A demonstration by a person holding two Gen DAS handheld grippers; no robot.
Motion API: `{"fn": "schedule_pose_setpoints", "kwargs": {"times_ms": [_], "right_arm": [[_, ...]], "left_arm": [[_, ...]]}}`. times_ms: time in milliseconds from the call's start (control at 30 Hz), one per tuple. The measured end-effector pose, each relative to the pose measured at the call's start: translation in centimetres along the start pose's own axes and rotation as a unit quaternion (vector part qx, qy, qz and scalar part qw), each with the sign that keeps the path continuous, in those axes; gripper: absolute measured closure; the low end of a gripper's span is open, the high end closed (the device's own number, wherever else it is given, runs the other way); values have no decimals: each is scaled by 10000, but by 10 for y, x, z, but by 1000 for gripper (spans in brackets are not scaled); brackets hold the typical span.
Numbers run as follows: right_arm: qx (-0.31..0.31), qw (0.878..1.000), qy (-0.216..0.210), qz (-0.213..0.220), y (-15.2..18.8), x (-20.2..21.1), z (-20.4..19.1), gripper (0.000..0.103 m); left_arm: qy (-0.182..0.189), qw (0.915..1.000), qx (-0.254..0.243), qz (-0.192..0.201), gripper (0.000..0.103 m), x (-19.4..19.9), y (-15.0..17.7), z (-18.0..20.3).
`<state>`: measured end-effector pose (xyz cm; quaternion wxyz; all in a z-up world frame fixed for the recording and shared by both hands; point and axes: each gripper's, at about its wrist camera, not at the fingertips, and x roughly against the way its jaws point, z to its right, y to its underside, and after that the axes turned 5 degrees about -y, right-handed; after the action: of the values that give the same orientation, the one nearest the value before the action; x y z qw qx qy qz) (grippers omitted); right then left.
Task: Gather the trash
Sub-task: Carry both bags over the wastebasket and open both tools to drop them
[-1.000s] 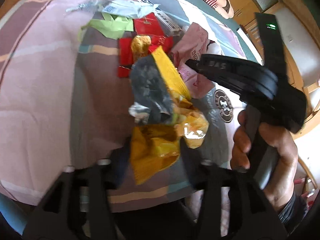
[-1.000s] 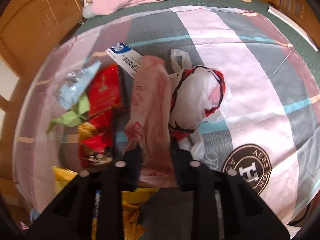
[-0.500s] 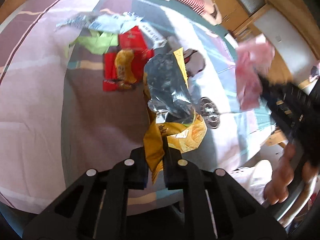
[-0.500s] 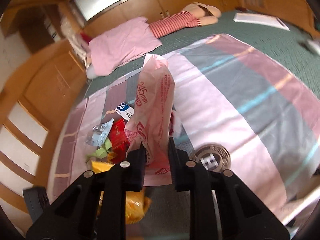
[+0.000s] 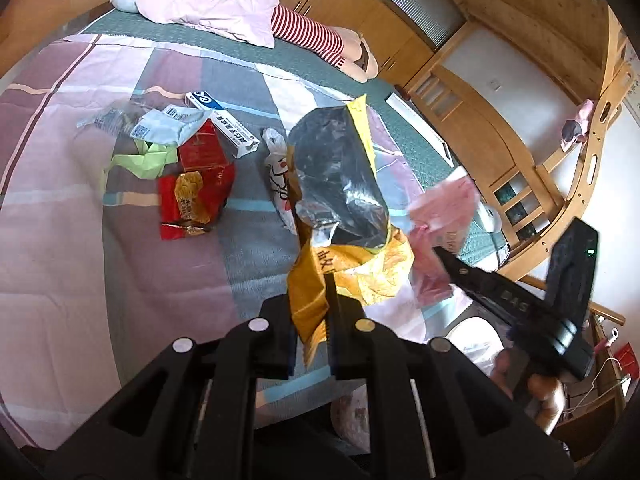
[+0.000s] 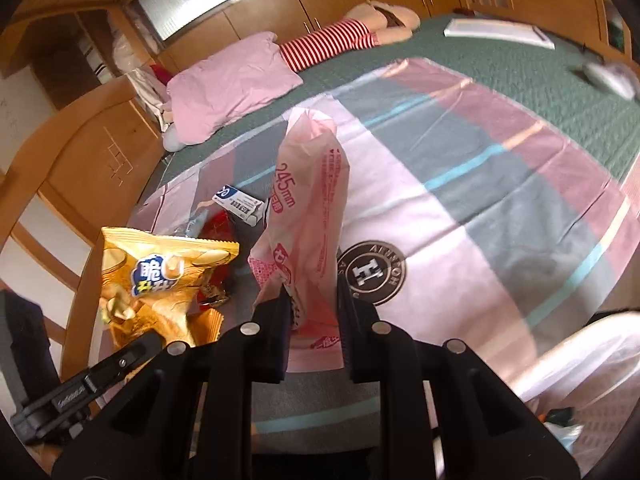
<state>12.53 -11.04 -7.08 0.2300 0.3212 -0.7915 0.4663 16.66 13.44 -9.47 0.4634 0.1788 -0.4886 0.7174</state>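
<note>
My left gripper [image 5: 312, 312] is shut on a yellow chip bag [image 5: 340, 208] with a silver inside and holds it up above the bed; the bag also shows in the right wrist view [image 6: 160, 276]. My right gripper [image 6: 310, 300] is shut on a pink plastic wrapper [image 6: 308, 200] printed "245mm", lifted off the striped sheet; the wrapper also shows at the right of the left wrist view [image 5: 440, 216]. On the sheet lie red packets [image 5: 196, 184], a green paper [image 5: 148, 158], a white-blue box [image 5: 224, 124], clear wrappers [image 5: 160, 122] and a white plastic bag [image 5: 280, 176].
The striped bedsheet [image 6: 480, 208] covers a green mattress [image 6: 520, 68]. A pink pillow [image 6: 232, 84] and a striped doll [image 6: 340, 36] lie at the head. A white bag [image 6: 580, 364] shows at the lower right, off the bed edge. Wooden cabinets surround the bed.
Both grippers have risen and pulled back from the trash pile, carrying the chip bag and the pink wrapper. The right gripper has swung to the right of the left one.
</note>
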Motion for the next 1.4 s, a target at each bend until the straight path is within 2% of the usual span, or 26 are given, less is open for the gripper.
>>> {"fn": "schedule_pose_setpoints", "kwargs": {"times_ms": [200,300,433,467,500,533,567,600,667,733,800,867,900,933,967,1000,1033,1067,1100,1167,1200,1267,1333,1367,1400], "right_arm": [[499,9985,212,27,-1,66,16,82],[841,9948,538,-182,10,104,35,82],[920,9889,964,-657,36,132,64,81],[847,9869,1028,-906,44,132,71,78],[751,9827,1032,-1344,56,128,80,75],[708,9786,984,-1662,66,125,86,65],[718,9736,942,-1951,75,121,91,50],[803,9689,982,-2125,83,120,93,45],[968,9699,1216,-1876,83,129,94,40],[801,9770,1524,-1260,68,148,100,38],[248,9835,1708,-533,50,175,114,37],[-203,9841,1763,-17,37,196,126,37],[-382,9831,1785,168,32,205,132,37],[-475,9818,1821,267,29,210,136,36],[-528,9805,1863,330,28,214,139,37],[-560,9795,1898,378,27,216,141,37],[-592,9790,1906,415,26,217,140,36],[-645,9789,1886,445,26,217,141,36],[-682,9792,1852,461,27,216,141,36],[-751,9798,1784,507,23,215,142,36],[-788,9797,1759,545,21,211,141,36],[-833,9804,1692,564,17,199,134,34],[-766,9845,1516,447,9,177,120,34],[-665,9869,1418,382,5,165,110,34],[-492,9899,1289,324,0,147,93,34]], "left_arm": [[133,9996,-230,62,91,1,2,12],[233,9987,-452,68,91,1,6,25],[301,9963,-796,-71,91,-9,14,47],[326,9954,-894,-130,91,-13,17,54],[351,9947,-953,-168,91,-16,20,58],[405,9936,-1031,-229,91,-20,23,64],[462,9927,-1084,-276,91,-23,26,68],[554,9912,-1155,-333,91,-25,30,75],[774,9869,-1339,-453,91,-29,39,88],[1096,9785,-1651,-578,91,-30,50,108],[1502,9666,-1950,-712,91,-29,62,127],[1901,9499,-2334,-844,91,-27,79,152],[2089,9387,-2580,-928,91,-26,92,167],[2250,9262,-2838,-1047,91,-26,106,182],[2325,9176,-3013,-1153,90,-28,116,192],[2344,9085,-3212,-1283,86,-32,129,203],[2251,9039,-3375,-1353,65,-36,139,211],[2146,9027,-3458,-1397,51,-40,144,215],[1988,9037,-3523,-1400,36,-43,147,217],[1913,9124,-3358,-1346,34,-43,137,210],[1943,9205,-3152,-1245,31,-40,125,200],[1814,9395,-2756,-923,26,-30,101,179],[1469,9637,-2165,-538,21,-17,68,144],[1164,9748,-1864,-377,20,-12,54,126],[599,9868,-1491,-187,18,-5,38,104]]}}
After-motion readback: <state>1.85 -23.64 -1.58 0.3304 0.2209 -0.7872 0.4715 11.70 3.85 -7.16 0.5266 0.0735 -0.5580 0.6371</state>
